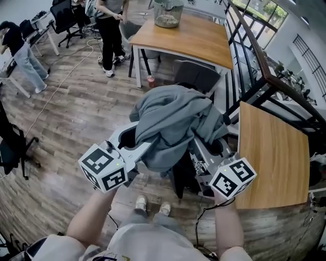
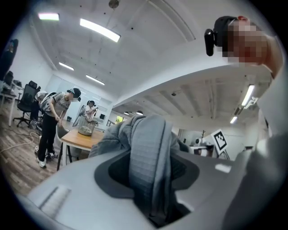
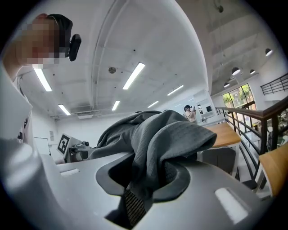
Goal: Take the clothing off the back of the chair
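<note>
Grey ribbed knit garment (image 1: pixel 175 122) pinched at 7 o'clock by left gripper (image 1: pixel 141 149), at 5 o'clock by right gripper (image 1: pixel 198 153); raise both evenly, clearing black chair back (image 1: pixel 181 181).

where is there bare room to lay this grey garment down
The near wooden table by the railing is bare. The far table is free this side of its wire basket. Between them it's crowded: grey chair, grey garment.

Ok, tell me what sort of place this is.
Probably an open-plan office or shared workspace: wooden tables, a wheeled office chair, long strip lights on the ceiling, and people standing around at work.
</note>
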The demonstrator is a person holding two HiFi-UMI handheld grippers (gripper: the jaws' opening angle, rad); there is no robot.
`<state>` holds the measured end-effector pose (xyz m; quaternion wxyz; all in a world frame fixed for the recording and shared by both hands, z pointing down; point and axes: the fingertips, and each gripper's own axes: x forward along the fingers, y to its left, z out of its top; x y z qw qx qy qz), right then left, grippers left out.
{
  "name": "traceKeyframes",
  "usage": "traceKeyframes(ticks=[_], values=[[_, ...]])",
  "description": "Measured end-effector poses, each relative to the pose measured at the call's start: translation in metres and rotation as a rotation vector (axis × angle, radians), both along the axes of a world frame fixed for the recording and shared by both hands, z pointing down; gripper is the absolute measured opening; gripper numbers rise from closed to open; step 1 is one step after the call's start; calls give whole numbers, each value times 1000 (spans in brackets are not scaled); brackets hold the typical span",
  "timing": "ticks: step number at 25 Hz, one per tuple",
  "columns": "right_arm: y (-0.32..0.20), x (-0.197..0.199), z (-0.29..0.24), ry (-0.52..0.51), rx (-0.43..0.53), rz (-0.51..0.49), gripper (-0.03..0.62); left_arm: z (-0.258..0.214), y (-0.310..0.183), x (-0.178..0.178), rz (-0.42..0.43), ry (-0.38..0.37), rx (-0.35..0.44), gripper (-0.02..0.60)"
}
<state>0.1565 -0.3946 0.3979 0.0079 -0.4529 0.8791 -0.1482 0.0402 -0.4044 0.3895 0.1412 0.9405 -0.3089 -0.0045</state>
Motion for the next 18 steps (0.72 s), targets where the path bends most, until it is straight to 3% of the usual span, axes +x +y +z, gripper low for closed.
traceKeyframes(ticks=[10, 18], values=[[-6, -14, -110, 88, 273, 44, 92, -111, -1, -8, -45, -5, 267, 147], [22, -25, -191, 133, 459, 66, 92, -180, 24, -18, -57, 13, 391, 144]])
